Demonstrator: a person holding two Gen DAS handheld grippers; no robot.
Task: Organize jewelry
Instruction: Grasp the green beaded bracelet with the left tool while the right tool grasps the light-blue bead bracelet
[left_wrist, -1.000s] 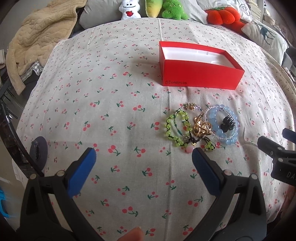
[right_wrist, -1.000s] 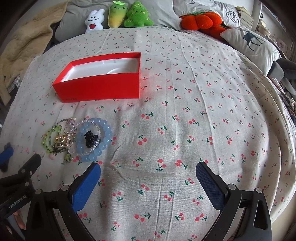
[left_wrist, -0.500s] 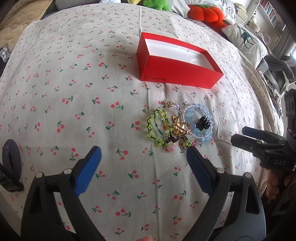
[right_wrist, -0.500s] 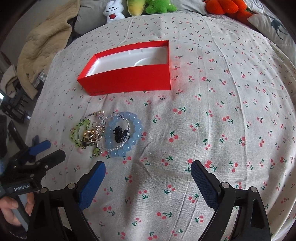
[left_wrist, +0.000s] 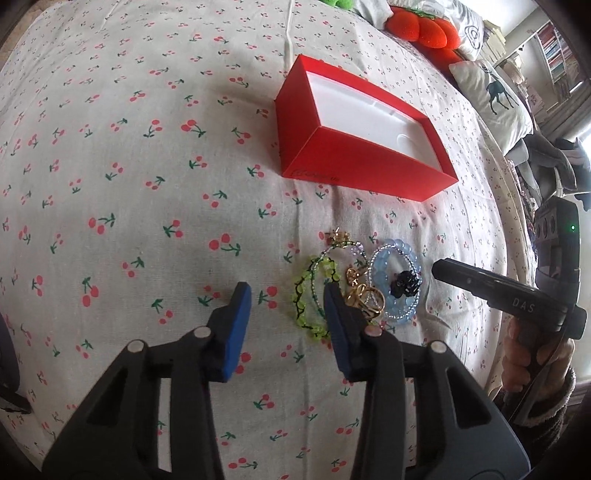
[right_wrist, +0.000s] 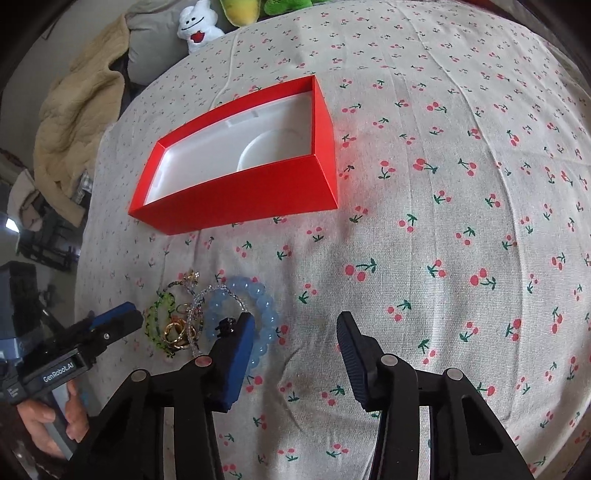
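A pile of jewelry lies on the cherry-print sheet (left_wrist: 147, 221): a green bead bracelet (left_wrist: 301, 295), a gold piece (left_wrist: 360, 291), a blue bead bracelet (left_wrist: 397, 314) and a black clip (left_wrist: 406, 286). Behind it stands an open red box (left_wrist: 369, 173) with a white lining. My left gripper (left_wrist: 287, 295) hovers at the pile's left edge. Its jaws are closing and the green bracelet shows in the gap, not pressed. My right gripper (right_wrist: 295, 321) hangs at the pile's right, its left finger (right_wrist: 240, 350) over the blue bracelet (right_wrist: 258, 299). Its jaws are closing over bare cloth.
Plush toys (right_wrist: 197, 26) and a grey pillow line the far side of the bed. A beige blanket (right_wrist: 81, 110) hangs off the left. An orange plush (left_wrist: 424, 26) and a deer-print pillow (left_wrist: 495, 92) sit at the right, where the bed's edge drops off.
Both grippers have tipped downward and come in toward the jewelry pile from either side. Both pairs of jaws have narrowed a lot. The box and jewelry have not moved.
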